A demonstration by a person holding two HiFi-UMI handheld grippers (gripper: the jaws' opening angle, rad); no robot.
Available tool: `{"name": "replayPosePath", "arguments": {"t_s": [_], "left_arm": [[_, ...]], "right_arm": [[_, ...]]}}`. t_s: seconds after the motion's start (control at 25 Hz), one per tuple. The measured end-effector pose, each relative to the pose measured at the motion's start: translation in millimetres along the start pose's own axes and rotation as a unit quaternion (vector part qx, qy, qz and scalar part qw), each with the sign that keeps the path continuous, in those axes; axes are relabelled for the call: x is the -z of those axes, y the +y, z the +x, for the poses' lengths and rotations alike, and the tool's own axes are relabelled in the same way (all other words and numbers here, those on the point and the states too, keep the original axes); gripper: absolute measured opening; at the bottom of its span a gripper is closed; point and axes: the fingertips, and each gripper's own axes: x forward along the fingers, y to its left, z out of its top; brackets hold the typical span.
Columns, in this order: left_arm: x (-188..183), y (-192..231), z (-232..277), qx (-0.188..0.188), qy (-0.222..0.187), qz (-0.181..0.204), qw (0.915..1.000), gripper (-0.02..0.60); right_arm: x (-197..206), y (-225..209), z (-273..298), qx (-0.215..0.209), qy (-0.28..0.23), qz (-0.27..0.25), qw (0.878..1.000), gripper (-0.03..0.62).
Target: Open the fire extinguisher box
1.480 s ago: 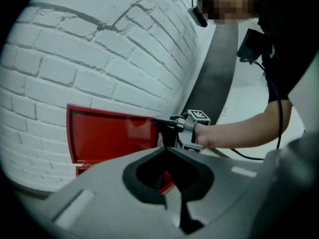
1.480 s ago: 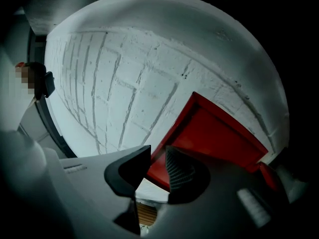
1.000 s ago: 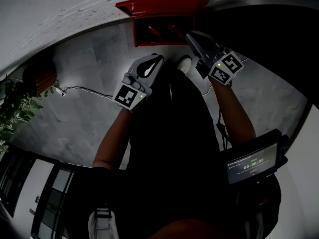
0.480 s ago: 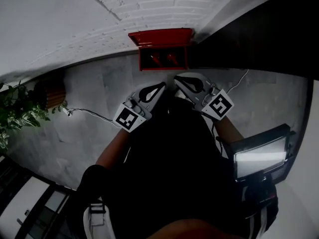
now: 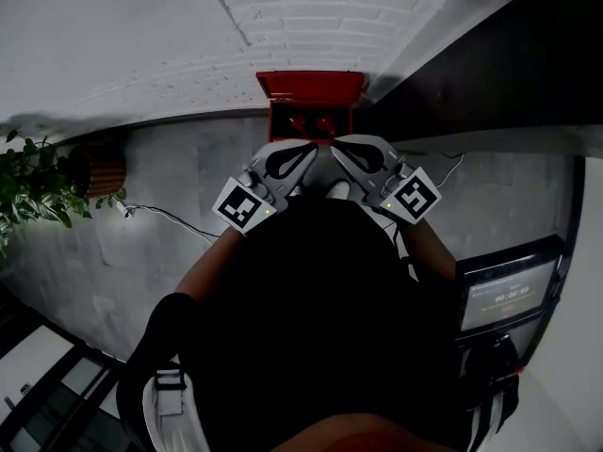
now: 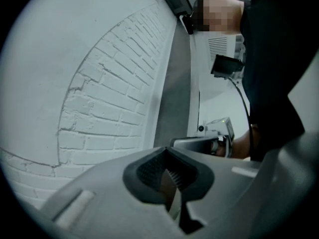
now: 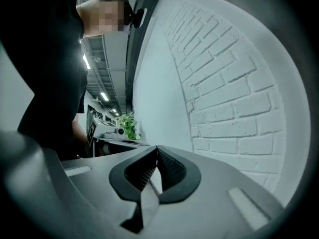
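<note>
The red fire extinguisher box [image 5: 311, 90] stands on the floor against the white brick wall, with its lid up and red extinguishers [image 5: 311, 125] showing in the dark inside. In the head view my left gripper [image 5: 305, 153] and right gripper [image 5: 337, 150] hover side by side just in front of the box, touching nothing. Both are shut and empty. The left gripper view has the left gripper [image 6: 168, 156] pointing along the brick wall, and the right gripper view shows the right gripper [image 7: 157, 151] doing the same.
A potted plant [image 5: 33, 182] and a brown object [image 5: 99, 172] stand at the left, and a cable [image 5: 160, 217] runs across the grey floor. A dark wall panel [image 5: 499, 73] rises right of the box. A lit screen [image 5: 509, 295] hangs at my right side.
Both grippers have lifted and drawn together; the right one has come away from the box's right edge. The box now sits lower and more central in the head view.
</note>
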Motion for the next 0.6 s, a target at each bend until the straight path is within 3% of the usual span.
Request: {"name": "replayPosePath", "arguments": {"t_s": [0.6], "left_arm": [[-32.7, -2.1, -10.5, 0.008, -0.027, 0.029, 0.9992, 0.002]], "right_arm": [[-25.1, 11.6, 4.2, 0.008, -0.002, -0.029, 1.000, 0.009]]}}
